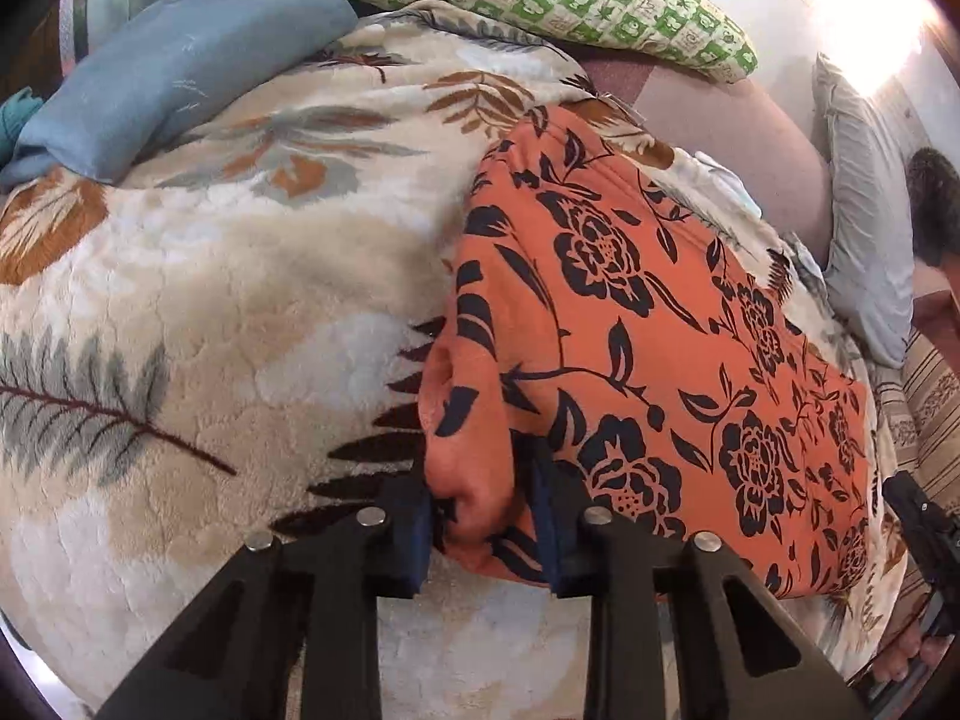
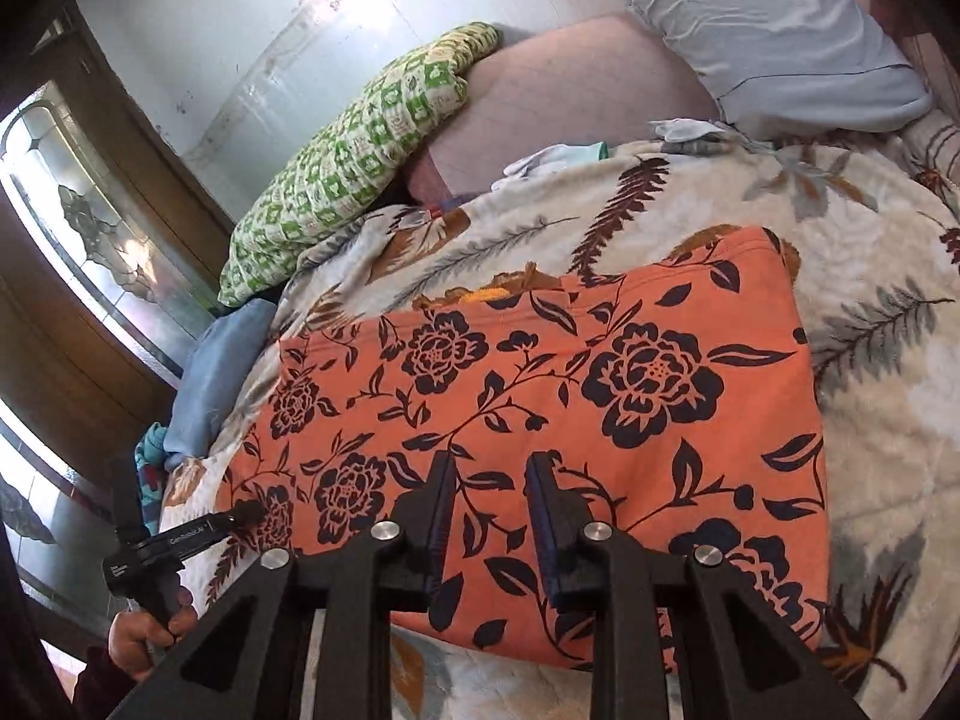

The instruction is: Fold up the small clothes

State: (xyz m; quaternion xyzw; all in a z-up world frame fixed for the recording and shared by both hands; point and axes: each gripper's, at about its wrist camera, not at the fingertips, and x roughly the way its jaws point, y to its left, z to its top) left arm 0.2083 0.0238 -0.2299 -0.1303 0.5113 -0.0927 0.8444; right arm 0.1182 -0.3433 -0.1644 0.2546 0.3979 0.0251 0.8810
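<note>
Down at the near edge of the fleecy cream leaf-print blanket, the left gripper pinches a bunched corner of the orange black-flowered garment between its blue pads. The right gripper rests on the same cloth with jaws narrowly apart; whether it grips is unclear. If only one corner lifts, the fold will likely skew or drag.

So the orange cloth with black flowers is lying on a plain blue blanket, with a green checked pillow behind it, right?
Not quite. The orange cloth with black flowers lies on a cream fleecy blanket with a leaf pattern, not a plain blue one. The green checked pillow is behind it. The right wrist view shows this.
</note>
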